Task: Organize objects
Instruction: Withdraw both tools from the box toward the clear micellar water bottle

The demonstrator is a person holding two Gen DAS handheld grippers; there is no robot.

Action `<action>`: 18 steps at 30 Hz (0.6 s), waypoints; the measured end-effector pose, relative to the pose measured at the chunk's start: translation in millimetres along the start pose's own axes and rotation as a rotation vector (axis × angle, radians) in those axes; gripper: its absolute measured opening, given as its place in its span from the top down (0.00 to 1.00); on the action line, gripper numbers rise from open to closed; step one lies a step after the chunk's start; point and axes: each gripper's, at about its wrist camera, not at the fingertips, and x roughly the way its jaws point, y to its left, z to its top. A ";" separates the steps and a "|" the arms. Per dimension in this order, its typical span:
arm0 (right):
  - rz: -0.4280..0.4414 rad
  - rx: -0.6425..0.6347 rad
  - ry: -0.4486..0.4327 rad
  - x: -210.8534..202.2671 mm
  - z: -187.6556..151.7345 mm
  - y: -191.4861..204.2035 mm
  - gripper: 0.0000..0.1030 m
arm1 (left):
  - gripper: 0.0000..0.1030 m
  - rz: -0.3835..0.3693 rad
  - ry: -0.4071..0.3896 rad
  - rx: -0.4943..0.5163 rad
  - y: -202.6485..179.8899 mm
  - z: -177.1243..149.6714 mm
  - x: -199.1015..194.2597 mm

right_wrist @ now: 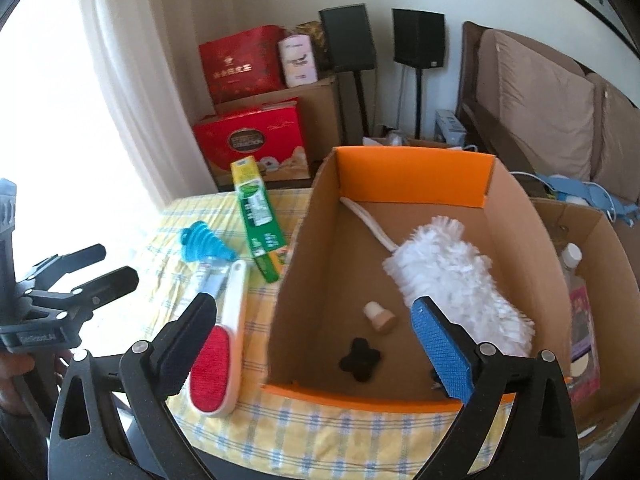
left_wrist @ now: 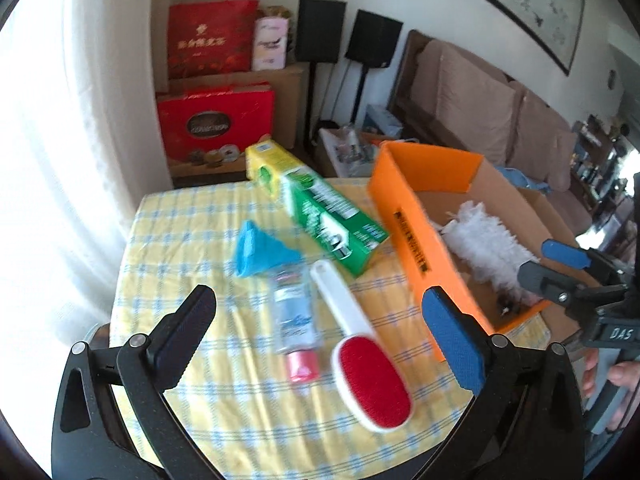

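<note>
Red brush [left_wrist: 370,376] lies touching the bottle [left_wrist: 295,316]; both grippers [left_wrist: 320,344] [right_wrist: 316,348] gape empty, so grabbing could roll it.

Black left gripper [left_wrist: 320,332]; one blue pad, silver screws.

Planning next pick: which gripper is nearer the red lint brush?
Left. The left gripper hovers open directly over the lint brush; the right gripper hangs open over the orange box beside it.
</note>
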 end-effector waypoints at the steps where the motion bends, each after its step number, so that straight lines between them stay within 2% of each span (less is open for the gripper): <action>1: 0.006 -0.006 0.001 1.2 0.9 3.6 0.04 | 0.00 0.010 0.000 -0.001 4.0 -1.9 -1.1; 18: 0.083 -0.079 0.019 27.0 13.9 63.2 0.04 | 0.00 0.093 -0.025 -0.093 65.4 -14.7 -13.9</action>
